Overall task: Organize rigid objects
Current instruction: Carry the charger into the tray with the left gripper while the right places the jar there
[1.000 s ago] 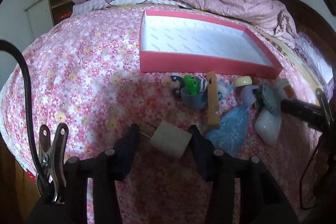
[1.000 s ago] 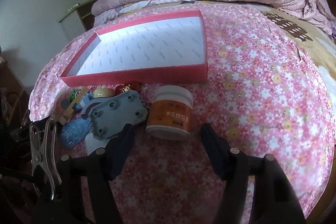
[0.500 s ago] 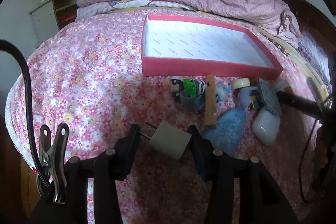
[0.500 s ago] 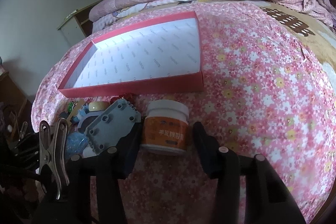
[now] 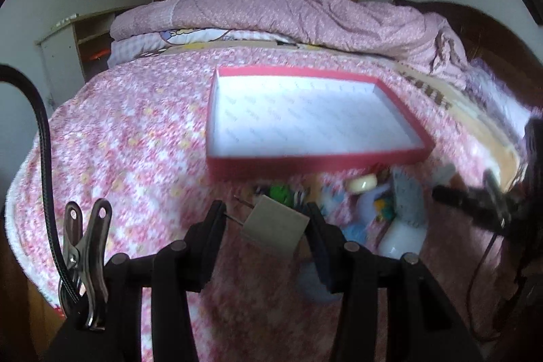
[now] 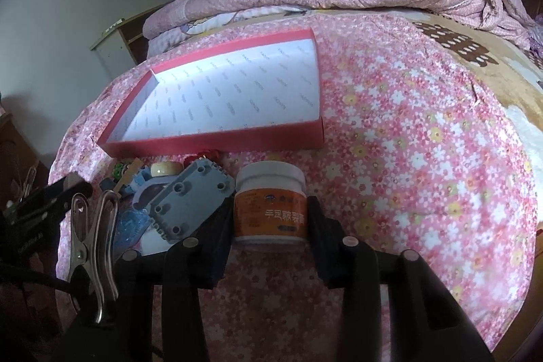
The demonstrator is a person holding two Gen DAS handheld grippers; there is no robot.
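Observation:
My left gripper (image 5: pixel 264 226) is shut on a white cube-shaped plug (image 5: pixel 275 224), its metal prongs pointing left, and holds it lifted above the flowered bedspread. In the right wrist view an orange jar with a white lid (image 6: pixel 269 202) stands on the bed. My right gripper (image 6: pixel 268 219) is closing on it, and both pads touch its sides. The red tray with a white lining (image 5: pixel 305 163) (image 6: pixel 217 143) lies just beyond both grippers with nothing in it.
A pile of small things lies in front of the tray: a grey studded block (image 6: pixel 190 202), a tape roll (image 6: pixel 164 168), a blue glittery piece (image 6: pixel 130 224), a white bottle (image 5: pixel 404 236) and a green toy (image 5: pixel 280 192). A folded pink quilt (image 5: pixel 288 16) lies at the back.
The left gripper has risen with the plug, and the tray now sits lower in its view. The right jaws have closed from wide apart onto the jar's sides.

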